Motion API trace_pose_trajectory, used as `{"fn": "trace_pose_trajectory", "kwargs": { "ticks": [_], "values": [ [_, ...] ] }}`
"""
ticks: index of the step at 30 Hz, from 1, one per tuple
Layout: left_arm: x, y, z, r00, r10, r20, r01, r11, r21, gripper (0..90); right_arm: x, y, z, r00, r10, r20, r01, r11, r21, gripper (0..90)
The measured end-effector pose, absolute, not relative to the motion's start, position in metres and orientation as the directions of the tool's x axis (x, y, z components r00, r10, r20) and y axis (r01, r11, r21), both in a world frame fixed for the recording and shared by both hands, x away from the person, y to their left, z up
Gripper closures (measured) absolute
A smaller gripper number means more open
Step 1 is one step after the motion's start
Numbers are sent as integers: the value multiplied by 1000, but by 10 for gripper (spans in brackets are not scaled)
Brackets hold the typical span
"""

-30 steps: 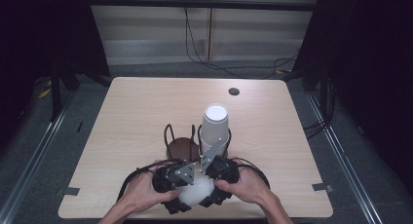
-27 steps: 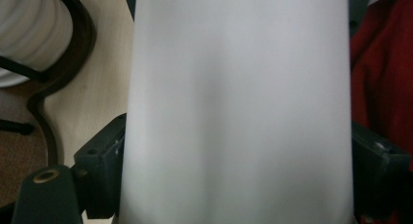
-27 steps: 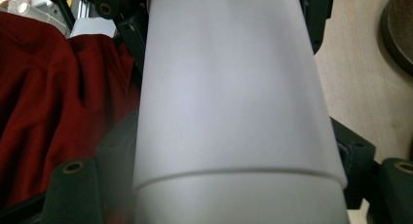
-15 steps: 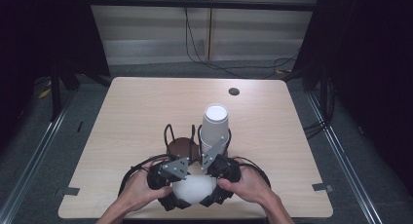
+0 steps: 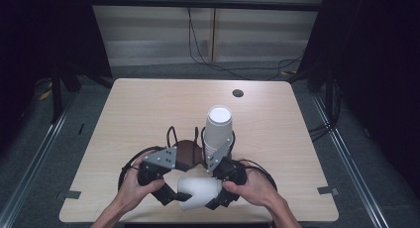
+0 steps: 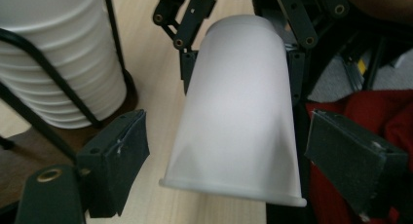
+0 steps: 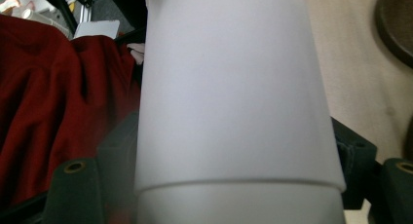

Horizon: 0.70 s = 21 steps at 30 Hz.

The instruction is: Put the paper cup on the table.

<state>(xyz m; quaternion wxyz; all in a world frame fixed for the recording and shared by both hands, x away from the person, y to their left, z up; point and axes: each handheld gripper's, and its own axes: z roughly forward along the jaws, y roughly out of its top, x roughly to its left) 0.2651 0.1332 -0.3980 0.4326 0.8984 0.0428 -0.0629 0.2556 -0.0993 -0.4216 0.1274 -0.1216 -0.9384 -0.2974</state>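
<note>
- Right gripper clamps a white paper cup, lying sideways low over the near edge of the desk.
- In the right gripper view the cup runs straight out between its jaws; a second rim line near the bottom hints at nested cups, not certain.
- Left gripper sits at the cup's open rim end. In the left gripper view the cup hangs between its jaws with a gap on both sides: open, not gripping, though its jaws have just been closing a bit.
- Cup stack in the wire holder stands just beyond both grippers.
- Step looks like separating or handing over the cup.
- To do it well: centre left jaws on the wall near the rim, close gently to avoid crushing, keep right grip steady, pull along the cup axis.
</note>
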Motion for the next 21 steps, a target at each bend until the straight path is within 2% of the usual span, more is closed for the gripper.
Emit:
{"fn": "trace_pose_trajectory", "kwargs": {
  "ticks": [5,8,21],
  "values": [
    [265,141,-397,985,57,-164,166,-585,794,156,257,-107,-419,-934,175,312,326,773,544,248],
    [267,152,-395,971,87,-223,235,-529,815,157,258,-109,-418,-935,188,301,333,760,559,248],
    [265,173,-401,963,169,-210,267,-484,833,156,265,-126,-419,-925,227,305,374,687,623,246]
  ]
}}
